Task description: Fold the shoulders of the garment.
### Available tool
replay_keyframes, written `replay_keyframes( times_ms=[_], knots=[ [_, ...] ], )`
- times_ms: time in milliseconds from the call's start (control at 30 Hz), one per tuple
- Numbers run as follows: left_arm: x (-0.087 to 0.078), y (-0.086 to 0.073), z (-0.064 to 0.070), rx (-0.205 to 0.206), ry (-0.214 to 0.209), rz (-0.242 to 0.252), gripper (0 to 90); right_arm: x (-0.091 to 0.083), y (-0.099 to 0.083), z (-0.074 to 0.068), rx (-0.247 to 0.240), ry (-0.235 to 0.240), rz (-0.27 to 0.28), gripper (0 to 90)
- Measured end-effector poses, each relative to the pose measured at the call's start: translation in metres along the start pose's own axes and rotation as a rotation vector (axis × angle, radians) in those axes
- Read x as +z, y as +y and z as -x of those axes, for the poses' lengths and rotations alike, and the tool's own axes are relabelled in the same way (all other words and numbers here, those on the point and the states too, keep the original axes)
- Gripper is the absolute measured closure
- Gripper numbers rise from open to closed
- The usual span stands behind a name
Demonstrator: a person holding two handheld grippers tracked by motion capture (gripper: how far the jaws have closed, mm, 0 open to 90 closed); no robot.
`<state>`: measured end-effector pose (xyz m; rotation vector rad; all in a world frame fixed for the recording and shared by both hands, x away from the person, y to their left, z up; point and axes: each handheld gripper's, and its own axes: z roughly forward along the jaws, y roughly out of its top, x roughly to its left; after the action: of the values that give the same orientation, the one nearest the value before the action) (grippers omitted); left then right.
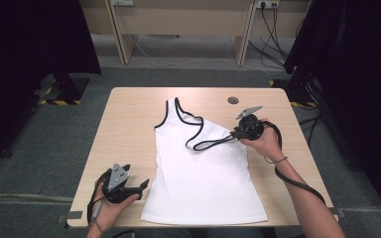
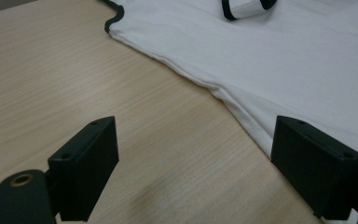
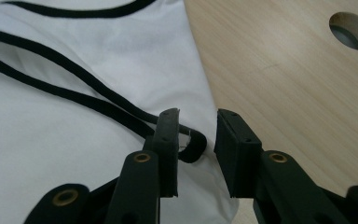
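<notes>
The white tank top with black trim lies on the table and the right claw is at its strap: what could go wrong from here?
1. The right claw stands open around the black strap loop, so the strap may slip out before it is pinched.
2. The left claw is open over the tank top side edge; closing there may catch one layer or bare table.

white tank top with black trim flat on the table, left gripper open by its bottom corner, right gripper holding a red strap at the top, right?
Not quite: the strap is black, not red, as the right gripper view shows. The right gripper has its jaws apart around the strap's looped end. The rest stands: the white tank top lies flat on the table, and the left gripper is open by its bottom corner.
</notes>
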<state>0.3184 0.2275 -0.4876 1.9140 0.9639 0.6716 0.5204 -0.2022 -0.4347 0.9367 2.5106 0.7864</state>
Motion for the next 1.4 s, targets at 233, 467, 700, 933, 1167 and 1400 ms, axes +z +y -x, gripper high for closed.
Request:
replay_keyframes(
  times_ms=[233, 467, 700, 933, 1167, 1400],
  knots=[
    [0.000, 0.000, 0.001, 0.005, 0.001, -0.004, 13.9, 0.003, -0.002, 0.003, 0.022, -0.012, -0.021, 83.4],
    [0.001, 0.001, 0.002, 0.017, 0.005, -0.012, 13.9, -0.003, -0.005, 0.023, 0.156, -0.060, 0.032, 82.9],
    [0.001, 0.001, 0.002, 0.022, 0.007, -0.016, 13.9, 0.005, -0.012, 0.043, 0.284, -0.104, 0.035, 80.9],
    [0.001, 0.001, 0.002, 0.023, 0.006, -0.013, 13.9, 0.012, -0.014, 0.047, 0.326, -0.134, 0.027, 74.6],
    [0.001, 0.001, 0.003, 0.028, 0.006, -0.013, 14.0, 0.009, -0.016, 0.037, 0.299, -0.125, 0.049, 71.0],
    [0.001, 0.000, 0.001, 0.013, 0.005, -0.008, 14.0, -0.003, -0.018, 0.019, 0.228, -0.092, 0.080, 62.7]
  ],
)
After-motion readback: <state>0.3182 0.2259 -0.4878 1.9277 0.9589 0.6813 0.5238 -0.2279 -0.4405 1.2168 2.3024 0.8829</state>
